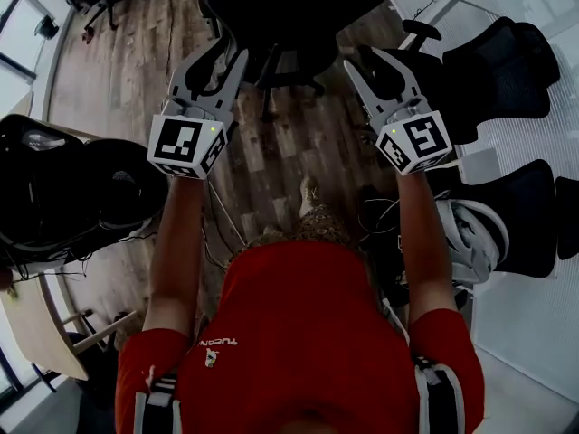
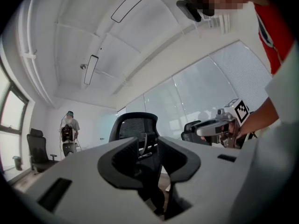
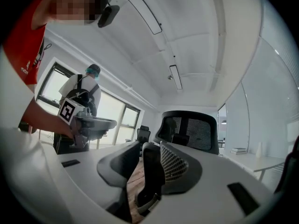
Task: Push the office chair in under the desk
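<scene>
The chair (image 1: 280,7) stands on the floor (image 1: 298,143), just ahead of both tongs. The left gripper (image 1: 229,52) and right gripper (image 1: 366,59) gape, clamping nothing. It probably rolls easily, so push the stiff backrest rim (image 2: 135,115), not the mesh.

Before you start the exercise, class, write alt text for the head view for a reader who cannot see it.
Seen from above, a person in red holds out a left gripper and a right gripper, both open, toward a black office chair on a wood floor. More black chairs stand to the right.
</scene>
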A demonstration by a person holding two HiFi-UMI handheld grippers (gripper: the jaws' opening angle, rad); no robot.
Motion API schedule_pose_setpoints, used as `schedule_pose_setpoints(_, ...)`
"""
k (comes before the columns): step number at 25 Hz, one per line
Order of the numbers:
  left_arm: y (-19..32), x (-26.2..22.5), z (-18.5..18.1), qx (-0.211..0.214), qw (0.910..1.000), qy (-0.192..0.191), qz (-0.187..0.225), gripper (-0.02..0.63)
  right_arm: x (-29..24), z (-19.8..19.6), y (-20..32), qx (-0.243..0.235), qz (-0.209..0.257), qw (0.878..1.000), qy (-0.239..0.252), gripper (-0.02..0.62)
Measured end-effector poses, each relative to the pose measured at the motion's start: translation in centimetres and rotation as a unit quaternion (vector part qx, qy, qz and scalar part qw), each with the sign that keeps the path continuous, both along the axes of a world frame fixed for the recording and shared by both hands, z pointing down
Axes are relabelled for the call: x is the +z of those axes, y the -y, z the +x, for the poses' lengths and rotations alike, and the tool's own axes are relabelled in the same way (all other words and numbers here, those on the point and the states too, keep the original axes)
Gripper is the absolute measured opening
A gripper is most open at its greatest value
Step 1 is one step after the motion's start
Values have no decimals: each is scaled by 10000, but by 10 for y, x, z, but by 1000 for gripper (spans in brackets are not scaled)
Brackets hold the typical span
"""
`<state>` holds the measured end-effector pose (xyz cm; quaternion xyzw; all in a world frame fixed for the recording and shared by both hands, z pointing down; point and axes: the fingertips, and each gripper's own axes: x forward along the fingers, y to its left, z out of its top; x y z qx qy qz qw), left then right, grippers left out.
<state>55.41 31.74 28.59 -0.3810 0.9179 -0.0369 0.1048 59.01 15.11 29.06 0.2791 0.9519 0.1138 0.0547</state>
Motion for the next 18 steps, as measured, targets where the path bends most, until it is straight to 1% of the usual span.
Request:
schedule_pose_setpoints(2,4,4,-14,-3,9999,30,-128,127,5,-13,9,13,166,9999,-42,157)
schedule_pose_setpoints(6,0,0,-32,-31,9993,127,-351,159,3,-29,14,17,555,9984,-83,196)
schedule_pose_setpoints(10,5,8,-59,-103,9967,199,-786,195,11,-56,33,42,925,9956,-143,229)
schedule_pose_setpoints(13,12,22,-82,-153,9919,248,-1237,233,19,-81,58,122,1197,9925,-200,245)
schedule_pose_setpoints(18,19,39,-127,-388,9782,398,-2003,271,31,-127,103,236,1736,9841,-293,266)
